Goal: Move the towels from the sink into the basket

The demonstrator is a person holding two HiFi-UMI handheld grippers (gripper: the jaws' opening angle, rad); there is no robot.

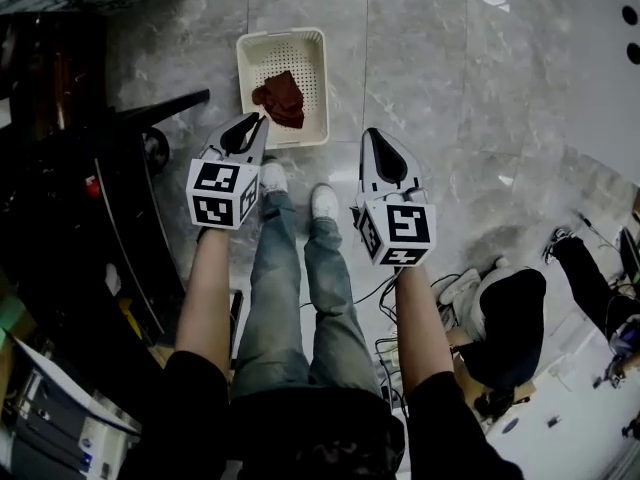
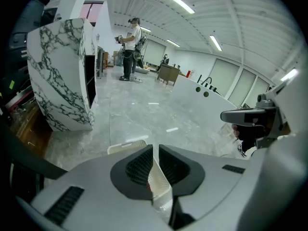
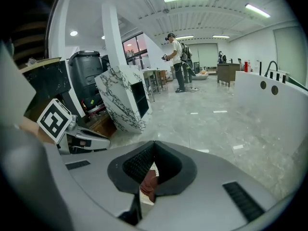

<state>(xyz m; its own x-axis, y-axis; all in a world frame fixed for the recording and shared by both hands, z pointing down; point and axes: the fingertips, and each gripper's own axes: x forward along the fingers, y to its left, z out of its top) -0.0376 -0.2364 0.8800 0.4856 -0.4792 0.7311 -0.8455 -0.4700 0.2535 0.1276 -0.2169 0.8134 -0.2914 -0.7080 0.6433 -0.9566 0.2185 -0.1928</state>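
A white perforated basket stands on the grey marble floor ahead of my feet, with a dark red towel crumpled inside it. My left gripper hangs over the basket's near left corner, its jaws drawn together to a thin slit with nothing between them. Through that slit in the left gripper view the basket shows below. My right gripper hovers just right of the basket, tips touching and empty. In the right gripper view the red towel shows far below, behind the tips.
A marble-patterned counter block stands to the left, with a dark cart near it. A curved white wall runs on the right. A crouched person and floor cables are behind me. Another person stands far off.
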